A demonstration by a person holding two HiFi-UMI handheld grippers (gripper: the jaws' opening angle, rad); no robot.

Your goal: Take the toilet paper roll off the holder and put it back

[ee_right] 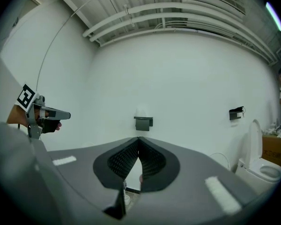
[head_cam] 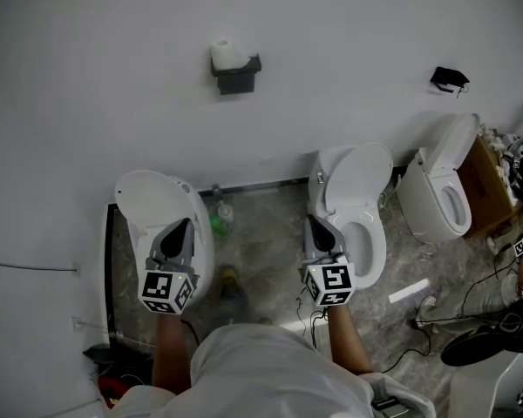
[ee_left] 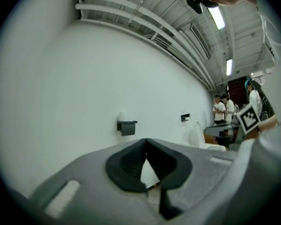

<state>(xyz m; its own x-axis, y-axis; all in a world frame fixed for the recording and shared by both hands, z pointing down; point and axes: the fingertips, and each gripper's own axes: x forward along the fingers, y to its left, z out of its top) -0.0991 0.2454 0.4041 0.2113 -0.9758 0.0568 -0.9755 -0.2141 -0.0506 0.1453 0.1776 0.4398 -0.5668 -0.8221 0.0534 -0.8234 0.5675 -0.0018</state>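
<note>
High on the white wall, the toilet paper roll (head_cam: 227,55) sits on top of its dark holder (head_cam: 237,78), well apart from both grippers. The left gripper (head_cam: 181,232) and right gripper (head_cam: 318,233) point level at the wall, each with its jaws pressed together on nothing. To make the reach well, one pair of jaws likely needs spreading before arrival. Then comes a gentle squeeze across the soft roll's sides and a straight lift.

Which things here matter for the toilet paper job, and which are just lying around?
For the job: toilet paper roll, its wall holder, left tongs, right tongs, both shut.
Lying about: three toilets, second wall holder, green bottle, cardboard box.
</note>
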